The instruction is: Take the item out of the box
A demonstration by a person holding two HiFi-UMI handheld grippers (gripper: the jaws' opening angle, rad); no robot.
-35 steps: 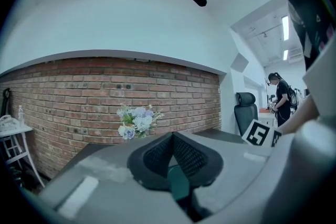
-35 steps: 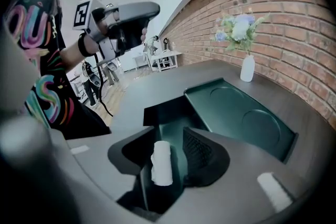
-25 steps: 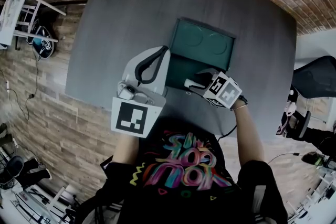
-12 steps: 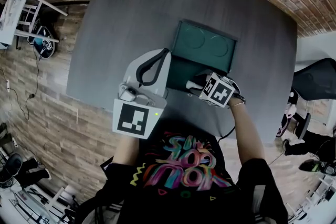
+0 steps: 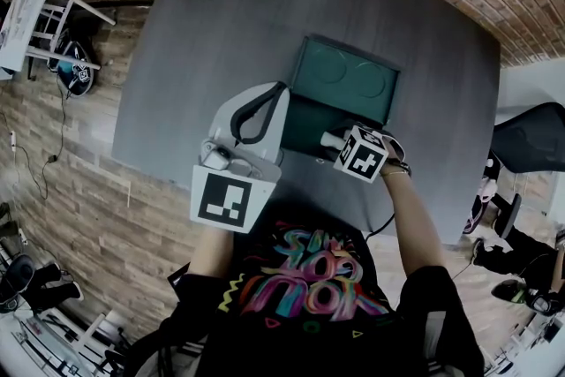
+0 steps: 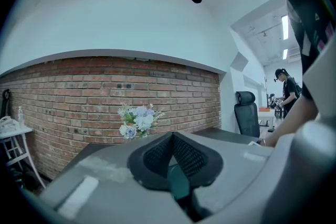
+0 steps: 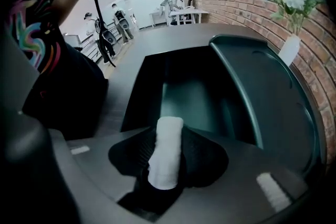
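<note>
The right gripper (image 7: 167, 139) has just been closing its jaws and now pinches the white item (image 7: 166, 157) over the open green box (image 5: 346, 77) near the middle of the counter (image 5: 203, 31), while the left gripper (image 6: 172, 147) has its jaws closed on the box's side.

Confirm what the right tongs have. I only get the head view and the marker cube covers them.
Observer: Right gripper view shows a white roll between the right tongs, which have just been closing; the pads look pressed on both its sides.
Operator: Left tongs?
Observer: Left gripper view: left tongs shut on a thin teal edge, seemingly a wall of the box.
Operator: Box otherwise empty?
Observer: Right gripper view: the floor of the box beyond the roll looks bare.
</note>
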